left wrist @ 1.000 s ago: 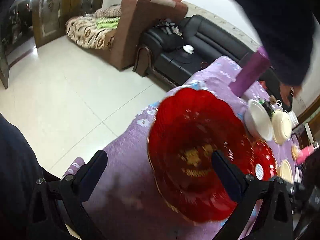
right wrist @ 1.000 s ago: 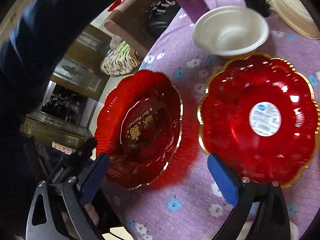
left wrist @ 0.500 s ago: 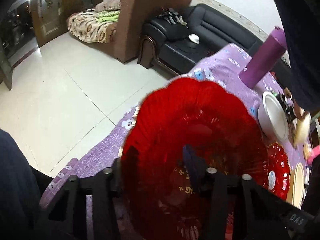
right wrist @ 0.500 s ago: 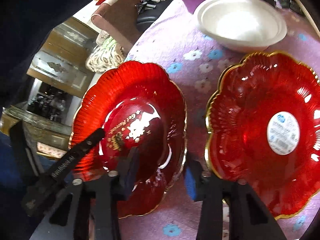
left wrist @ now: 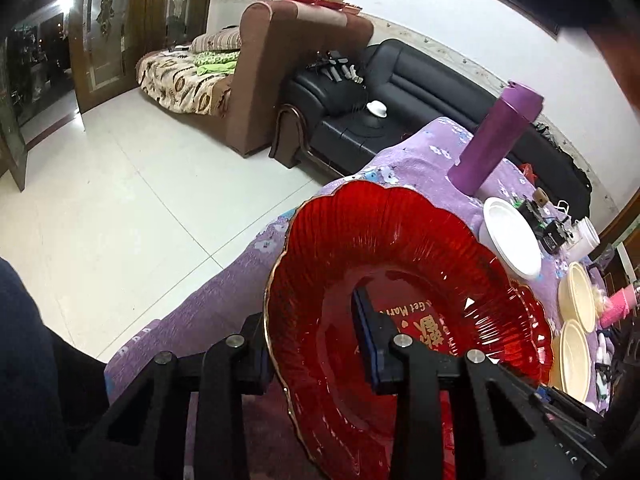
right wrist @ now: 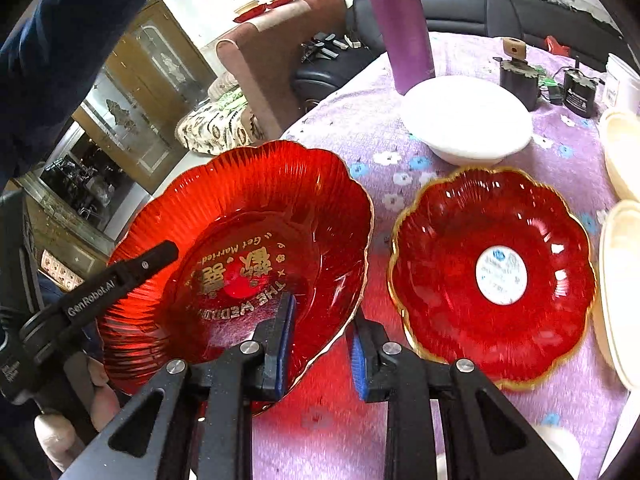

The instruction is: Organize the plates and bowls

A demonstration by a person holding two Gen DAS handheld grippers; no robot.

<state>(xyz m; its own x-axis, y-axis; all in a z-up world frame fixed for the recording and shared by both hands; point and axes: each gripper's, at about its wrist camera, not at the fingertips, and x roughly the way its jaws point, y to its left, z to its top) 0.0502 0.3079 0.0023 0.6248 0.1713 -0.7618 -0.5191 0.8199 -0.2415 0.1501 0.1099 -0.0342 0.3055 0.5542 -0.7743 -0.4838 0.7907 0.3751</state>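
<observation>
Two-handed grip on one scalloped red glass plate with gold lettering point(right wrist: 248, 248), tilted, far edge up, over the purple flowered cloth of the surface point(right wrist: 360, 128). Left gripper point(left wrist: 316, 340): jaws closing on the plate's left rim, one blue pad inside the dish, the other outside and below the rim. Right gripper point(right wrist: 320, 340): jaws closing on the near right rim, one blue pad inside, the other just outside the gold edge. Just to the right, apart from the held plate, a second red scalloped plate with a round white sticker point(right wrist: 492, 272), flat on the cloth. Beyond it a white foam bowl point(right wrist: 468, 124), and behind that a tall purple flask point(right wrist: 400, 20), upright. Cream-coloured bowls point(right wrist: 620, 280) at the right edge, partly cut off.
</observation>
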